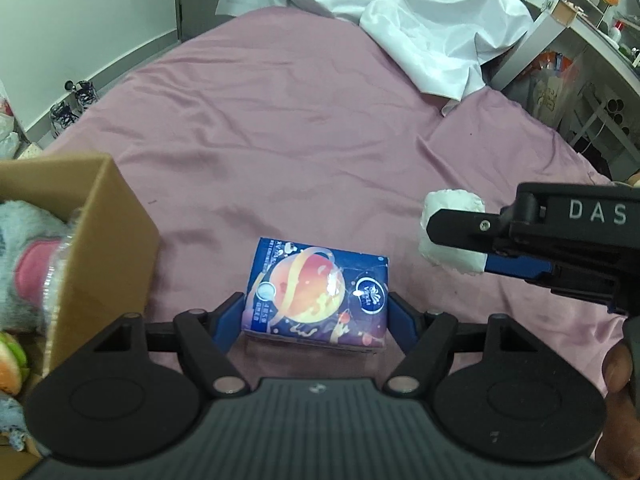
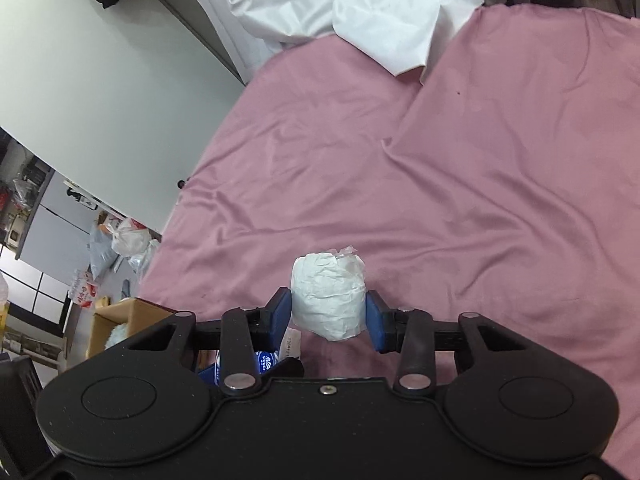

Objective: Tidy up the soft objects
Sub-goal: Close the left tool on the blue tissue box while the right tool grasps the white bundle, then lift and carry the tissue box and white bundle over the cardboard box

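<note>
Two grippers each held one soft thing over the pink bed sheet point(image 1: 300, 128). The left gripper point(image 1: 316, 312) squeezed a blue tissue pack point(image 1: 318, 292) between its blue pads, low in the middle of the left wrist view. The pack sat right between the fingers, touching both. It had a big orange and pink planet on it and a round white logo. The right gripper point(image 2: 329, 316) pinched a white paper roll point(image 2: 329, 298), low in the middle of the right wrist view. The roll was crinkly and a bit squashed, with clear wrap at its top. A brown cardboard box point(image 1: 100, 232) stood at the left edge, with a fluffy blue and pink toy point(image 1: 20, 256) inside. A white sheet point(image 1: 400, 12) lay at the top.
</note>
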`<state>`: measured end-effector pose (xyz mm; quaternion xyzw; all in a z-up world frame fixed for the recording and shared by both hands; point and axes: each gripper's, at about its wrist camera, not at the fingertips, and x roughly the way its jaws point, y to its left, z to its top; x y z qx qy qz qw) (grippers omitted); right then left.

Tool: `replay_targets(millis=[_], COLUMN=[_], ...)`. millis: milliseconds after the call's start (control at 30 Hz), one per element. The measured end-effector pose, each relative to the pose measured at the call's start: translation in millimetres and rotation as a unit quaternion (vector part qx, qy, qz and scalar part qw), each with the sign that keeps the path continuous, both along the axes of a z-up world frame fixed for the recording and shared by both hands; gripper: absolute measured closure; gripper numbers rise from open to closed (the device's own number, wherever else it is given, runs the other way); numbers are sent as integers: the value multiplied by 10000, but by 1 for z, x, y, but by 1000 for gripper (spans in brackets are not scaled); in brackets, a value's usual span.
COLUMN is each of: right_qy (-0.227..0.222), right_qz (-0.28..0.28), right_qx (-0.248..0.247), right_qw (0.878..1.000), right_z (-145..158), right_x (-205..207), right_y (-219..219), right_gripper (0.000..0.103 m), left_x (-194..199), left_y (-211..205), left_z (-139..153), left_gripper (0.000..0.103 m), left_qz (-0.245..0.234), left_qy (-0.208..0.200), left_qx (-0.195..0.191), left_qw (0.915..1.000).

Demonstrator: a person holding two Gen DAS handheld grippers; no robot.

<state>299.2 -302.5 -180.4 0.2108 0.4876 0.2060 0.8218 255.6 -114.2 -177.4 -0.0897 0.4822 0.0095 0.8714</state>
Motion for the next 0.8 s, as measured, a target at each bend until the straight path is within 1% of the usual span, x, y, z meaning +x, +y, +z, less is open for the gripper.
replay_targets(millis=[267,433,667,800], right_qy=[-329,-547,-794,-850], right_qz=[-49,-83,-126,-113], right_qx=[94,127,-13,-43], right_qw=[9994,9984,9968,9963], right_z=[27,43,59,64], right_x=[-17,-31,-52,-60], right_y=[-5,-10,-11,-9], right_gripper=[64,64,64,64], left_x=[-17,-28,-43,-52], left_y=[6,14,23,27], left_z=[33,49,69,77], left_gripper=[30,30,30,30], left_qz=[26,96,182,212], left_qy=[-191,-291,-415,-467], left_qx=[-9,34,63,89], left_qw=[9998,9995,9990,9986])
